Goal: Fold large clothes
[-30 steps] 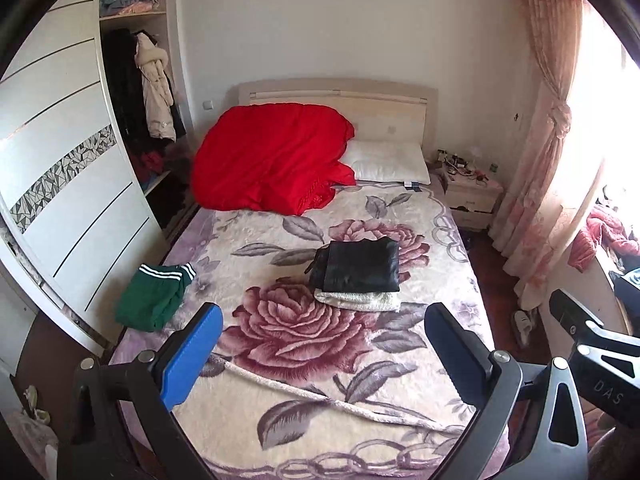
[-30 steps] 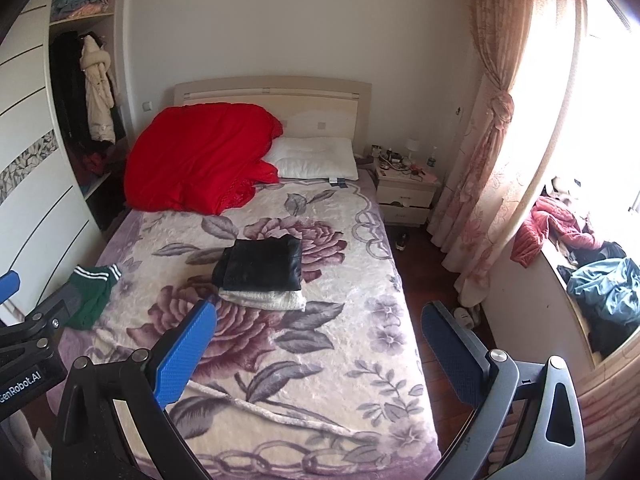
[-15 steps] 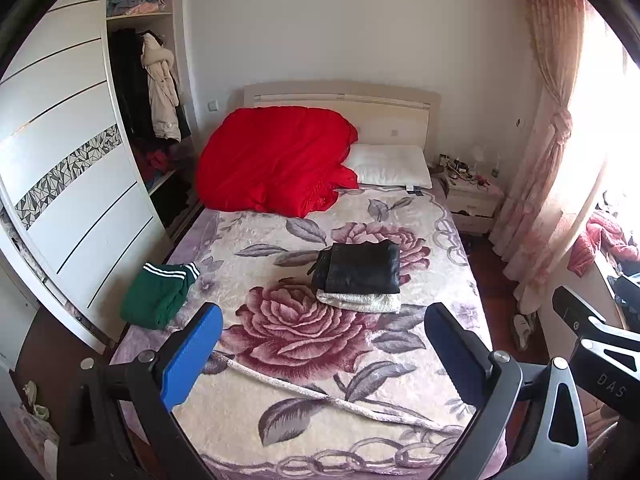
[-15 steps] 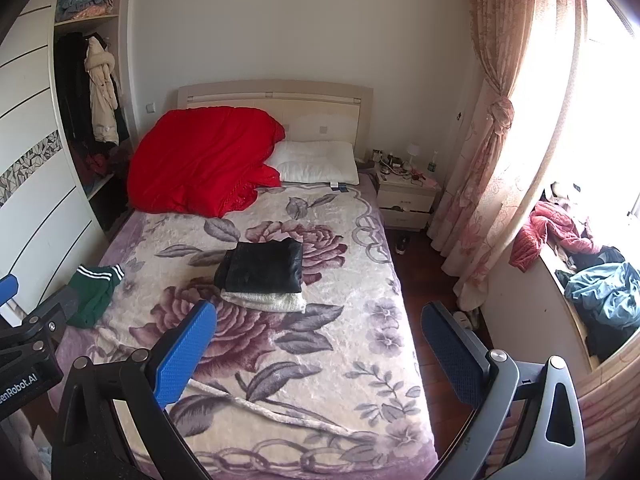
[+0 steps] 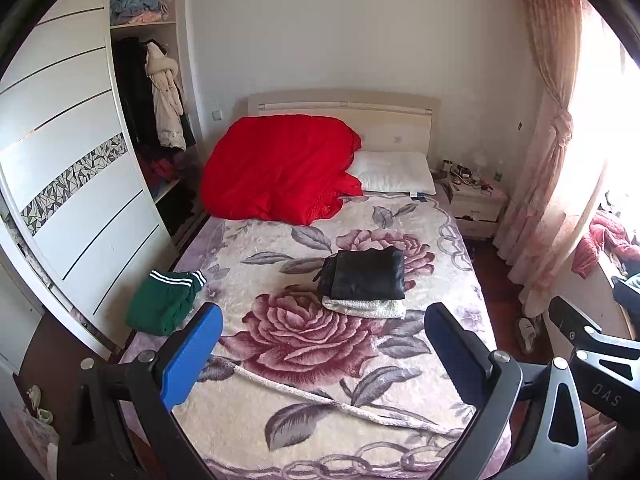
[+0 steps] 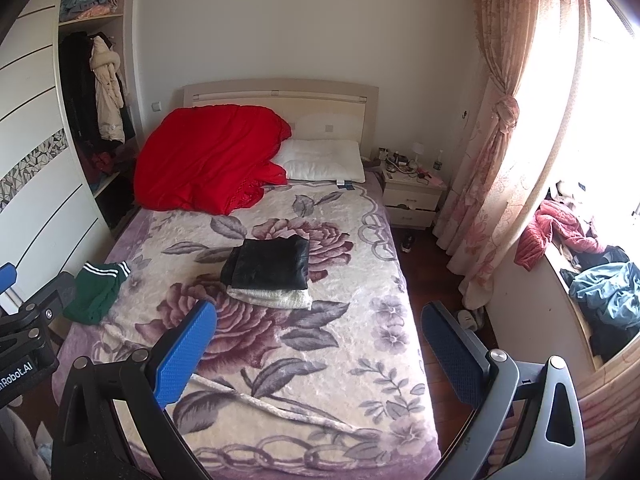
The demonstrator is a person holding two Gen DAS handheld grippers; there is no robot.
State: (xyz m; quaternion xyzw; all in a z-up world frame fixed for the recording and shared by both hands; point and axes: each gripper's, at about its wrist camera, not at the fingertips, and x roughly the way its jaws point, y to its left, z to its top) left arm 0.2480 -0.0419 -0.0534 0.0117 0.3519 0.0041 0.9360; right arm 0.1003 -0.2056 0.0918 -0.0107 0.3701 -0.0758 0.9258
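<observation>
A folded black garment (image 5: 366, 274) lies on a folded cream garment (image 5: 366, 307) in the middle of the bed; the stack also shows in the right wrist view (image 6: 267, 267). A folded green garment with white stripes (image 5: 164, 302) lies at the bed's left edge, also in the right wrist view (image 6: 98, 292). My left gripper (image 5: 322, 350) is open and empty, held above the foot of the bed. My right gripper (image 6: 318, 348) is open and empty too, beside it on the right.
A floral blanket (image 5: 300, 360) covers the bed. A red quilt (image 5: 276, 172) and white pillow (image 5: 394, 178) lie at the headboard. A wardrobe (image 5: 80, 184) stands left, a nightstand (image 5: 476, 204) and curtain (image 5: 548, 184) right. Clothes are piled on the window ledge (image 6: 600, 296).
Both grippers have drawn back and risen slightly, so the bed sits lower in view. Both stay open. The clothes have not moved.
</observation>
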